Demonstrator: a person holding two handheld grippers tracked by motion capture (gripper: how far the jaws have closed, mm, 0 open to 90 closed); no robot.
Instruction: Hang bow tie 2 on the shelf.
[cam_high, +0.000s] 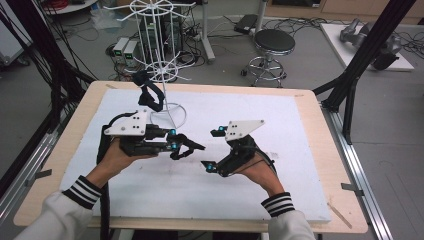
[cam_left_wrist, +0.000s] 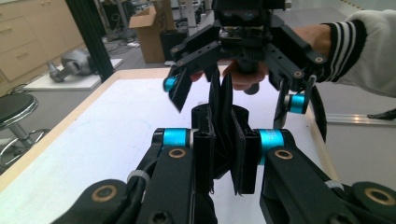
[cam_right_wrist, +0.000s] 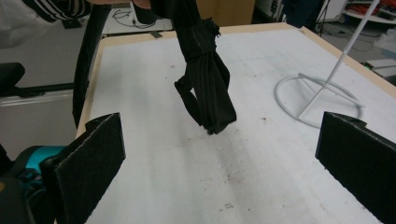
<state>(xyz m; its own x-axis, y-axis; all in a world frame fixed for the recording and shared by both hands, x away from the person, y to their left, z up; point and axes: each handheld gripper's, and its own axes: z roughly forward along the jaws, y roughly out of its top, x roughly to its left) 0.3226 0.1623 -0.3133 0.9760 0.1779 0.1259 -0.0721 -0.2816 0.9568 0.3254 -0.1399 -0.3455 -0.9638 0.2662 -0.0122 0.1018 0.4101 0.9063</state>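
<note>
Left hand-held gripper (cam_high: 189, 148) held level, clamping black strap (cam_right_wrist: 208, 88).

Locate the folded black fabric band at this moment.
In the high view the folded black fabric band is left of centre over the white table mat, pinched in the left hand-held gripper, just before the white wire rack.

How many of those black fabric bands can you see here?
2. One band is pinched in the left gripper above the white mat. A second band hangs on the white wire rack at the back. More may be hidden.
</note>
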